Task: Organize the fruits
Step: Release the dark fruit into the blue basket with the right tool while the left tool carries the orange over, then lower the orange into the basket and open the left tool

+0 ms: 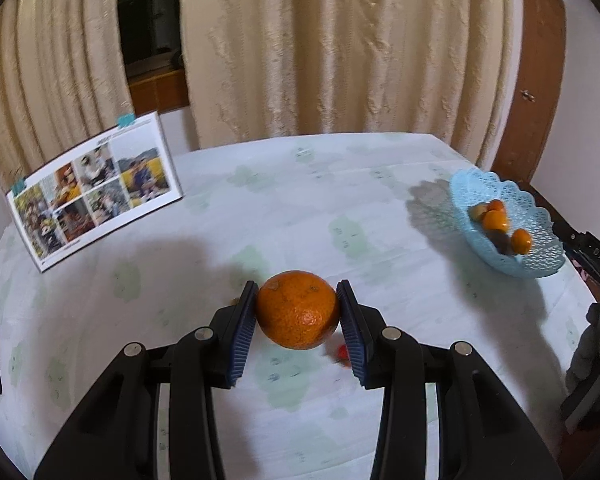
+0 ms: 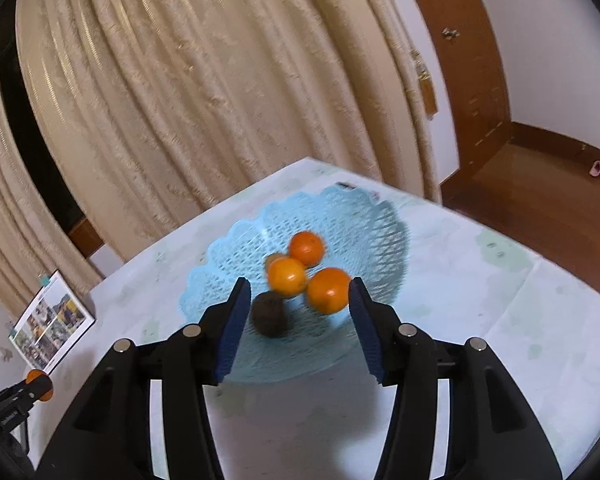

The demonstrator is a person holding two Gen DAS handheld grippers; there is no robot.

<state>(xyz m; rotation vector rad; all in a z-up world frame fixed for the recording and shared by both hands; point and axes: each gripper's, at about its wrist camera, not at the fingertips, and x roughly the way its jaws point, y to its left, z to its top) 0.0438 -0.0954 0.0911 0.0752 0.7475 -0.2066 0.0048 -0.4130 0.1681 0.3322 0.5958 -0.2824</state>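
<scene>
Orange (image 1: 298, 310) clamped in left hand-held gripper (image 1: 299, 300), right hand-held gripper (image 2: 298, 296) agape above basket (image 2: 236, 240)

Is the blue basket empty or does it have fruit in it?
Not empty. The blue basket holds three oranges and a dark round fruit.

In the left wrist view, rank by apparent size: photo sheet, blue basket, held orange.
1. photo sheet
2. blue basket
3. orange, gripped by the left gripper; nearness to the camera enlarges it.
</scene>
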